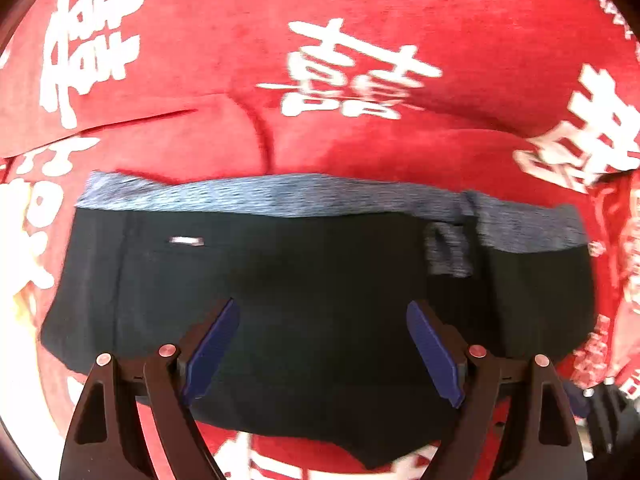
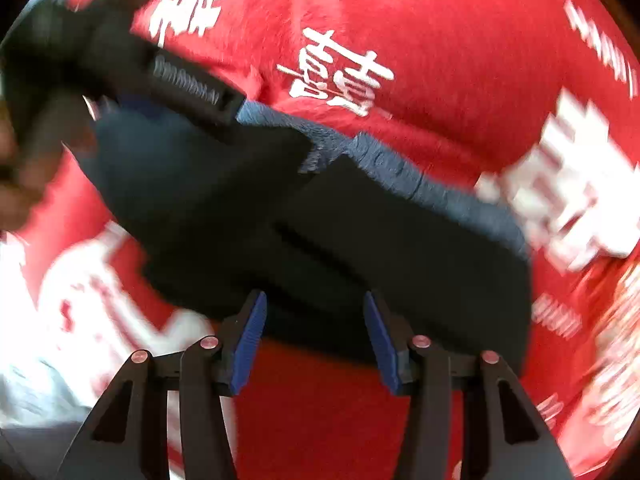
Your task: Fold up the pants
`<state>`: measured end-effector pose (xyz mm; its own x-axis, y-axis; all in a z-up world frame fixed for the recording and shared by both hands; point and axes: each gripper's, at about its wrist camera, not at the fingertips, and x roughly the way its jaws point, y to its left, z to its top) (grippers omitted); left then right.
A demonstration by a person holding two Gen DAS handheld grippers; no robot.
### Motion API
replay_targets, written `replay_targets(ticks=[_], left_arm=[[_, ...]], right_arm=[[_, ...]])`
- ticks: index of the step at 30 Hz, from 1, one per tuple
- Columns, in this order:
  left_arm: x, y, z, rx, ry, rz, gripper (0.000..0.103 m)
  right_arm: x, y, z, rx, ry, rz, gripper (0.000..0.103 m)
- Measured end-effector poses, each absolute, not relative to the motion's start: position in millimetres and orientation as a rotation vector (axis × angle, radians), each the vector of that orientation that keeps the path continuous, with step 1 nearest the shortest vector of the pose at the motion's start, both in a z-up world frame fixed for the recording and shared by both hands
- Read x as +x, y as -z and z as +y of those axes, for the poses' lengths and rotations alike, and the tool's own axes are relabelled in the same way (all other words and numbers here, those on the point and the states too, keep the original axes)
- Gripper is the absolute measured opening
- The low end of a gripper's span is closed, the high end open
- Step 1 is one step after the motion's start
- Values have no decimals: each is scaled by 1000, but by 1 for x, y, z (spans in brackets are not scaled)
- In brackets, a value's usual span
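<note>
Left wrist view: the dark pants [image 1: 280,292] lie folded into a compact block on a red cloth with white characters [image 1: 360,20], their blue-grey waistband [image 1: 280,196] running from 9 to 3 o'clock along the far edge. The left tongs [image 1: 324,348] hover released above the near half, blue pads spread wide and gripping nothing.

In the right wrist view the right tongs [image 2: 314,340] are likewise released, poised at the near edge of the pants [image 2: 360,232], and the other gripper's body [image 2: 188,84] crosses at 10 o'clock.

The risk, as I judge it: a pinch from here may catch only the top layer, so the stack peels open, or it may snag the red cloth and drag it along. The two tools also work close together and could collide.

The right view is heavily blurred. How many layers are stacked cannot be told, the legs' ends are hidden, and whatever carries the cloth is covered.
</note>
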<state>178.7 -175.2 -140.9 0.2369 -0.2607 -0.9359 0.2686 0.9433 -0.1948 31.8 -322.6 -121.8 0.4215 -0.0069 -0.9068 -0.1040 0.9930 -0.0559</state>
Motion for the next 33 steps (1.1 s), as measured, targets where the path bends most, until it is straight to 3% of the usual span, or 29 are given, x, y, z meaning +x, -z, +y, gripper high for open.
replay_targets(ticks=[6,10,12,14,17,18,20,28,33], left_arm=[[170,137,-223,-67,547,1357,87],[164,147,-253,-62,610,1417,87],[161,154,-263,-62,619,1435,85],[158,159,-269,-58,621,1454,67],[159,166,-275,-46,598,1456,62],[159,167,-274,-49,594,1450,61],[159,165,-272,-64,590,1439,51],[144,137,-246,-61,586,1357,50],[137,171,-243,-42,514,1403,52]], right_arm=[[22,131,-450,806,-7,1108,55],[11,156,-486,1074,10,1061,55],[5,164,-490,1140,13,1046,55],[-1,169,-492,1193,16,1025,55],[-2,181,-495,1291,14,988,52],[1,186,-496,1333,11,978,46],[7,198,-501,1400,27,994,5],[-1,166,-489,1299,-100,1031,5],[-5,207,-480,1302,-43,1144,4]])
